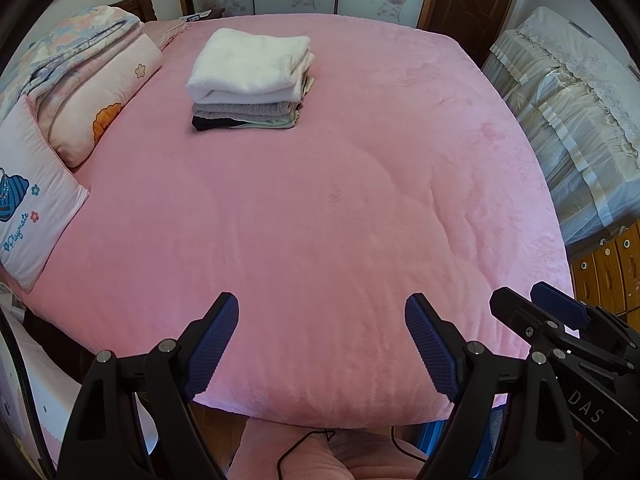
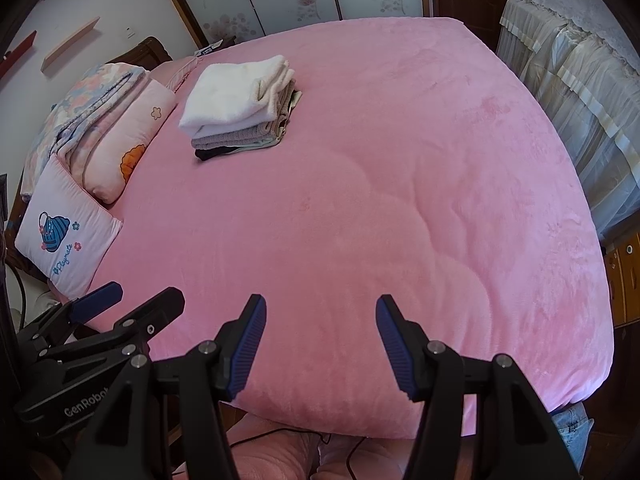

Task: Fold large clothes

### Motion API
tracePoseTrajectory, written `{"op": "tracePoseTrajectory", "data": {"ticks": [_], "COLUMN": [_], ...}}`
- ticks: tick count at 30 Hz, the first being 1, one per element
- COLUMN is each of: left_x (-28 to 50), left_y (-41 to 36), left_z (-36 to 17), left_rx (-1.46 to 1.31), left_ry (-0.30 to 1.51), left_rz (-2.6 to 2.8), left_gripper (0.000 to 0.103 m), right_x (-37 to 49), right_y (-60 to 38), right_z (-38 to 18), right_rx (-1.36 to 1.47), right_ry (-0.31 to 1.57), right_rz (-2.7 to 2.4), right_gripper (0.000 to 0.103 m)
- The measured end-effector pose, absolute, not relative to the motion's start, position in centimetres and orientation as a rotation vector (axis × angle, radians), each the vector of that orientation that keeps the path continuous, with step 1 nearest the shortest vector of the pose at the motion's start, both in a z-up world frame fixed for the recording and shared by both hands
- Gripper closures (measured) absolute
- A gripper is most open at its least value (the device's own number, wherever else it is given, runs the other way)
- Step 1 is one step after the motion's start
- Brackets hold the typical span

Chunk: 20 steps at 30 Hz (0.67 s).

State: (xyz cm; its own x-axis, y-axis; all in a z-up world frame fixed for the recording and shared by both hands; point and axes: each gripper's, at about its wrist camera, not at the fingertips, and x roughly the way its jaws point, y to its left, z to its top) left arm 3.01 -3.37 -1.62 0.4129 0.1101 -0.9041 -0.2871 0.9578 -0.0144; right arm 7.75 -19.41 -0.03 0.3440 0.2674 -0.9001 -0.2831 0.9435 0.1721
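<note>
A stack of folded clothes (image 1: pixel 250 80) sits on the pink bed (image 1: pixel 320 220), far left of centre, with a white fleece piece on top, grey and black ones beneath; it also shows in the right wrist view (image 2: pixel 240 108). My left gripper (image 1: pixel 322 308) is open and empty over the bed's near edge. My right gripper (image 2: pixel 320 308) is open and empty beside it, also over the near edge. Each gripper shows in the other's view: the right one (image 1: pixel 540 300) at the right, the left one (image 2: pixel 140 292) at the left.
Pillows and a folded floral quilt (image 1: pixel 80 80) lie along the bed's left side. A lace-covered piece of furniture (image 1: pixel 568 112) stands right of the bed, with wooden drawers (image 1: pixel 612 268) near it. A black cable (image 1: pixel 304 444) runs on the floor below the near edge.
</note>
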Motion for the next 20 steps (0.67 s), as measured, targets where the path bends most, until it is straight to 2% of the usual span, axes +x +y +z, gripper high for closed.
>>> {"op": "tracePoseTrajectory", "data": {"ticks": [20], "left_x": [2.48], "left_y": [-3.76], "left_z": [-1.75], "left_rx": [-0.201], "left_ry": [1.128], "left_rz": [0.262], "left_gripper": [0.019], "right_x": [7.34], "right_y": [-19.2], "right_z": [0.12], "right_rx": [-0.032], "right_ry": [1.156], "right_rz": [0.366], "right_gripper": [0.046]}}
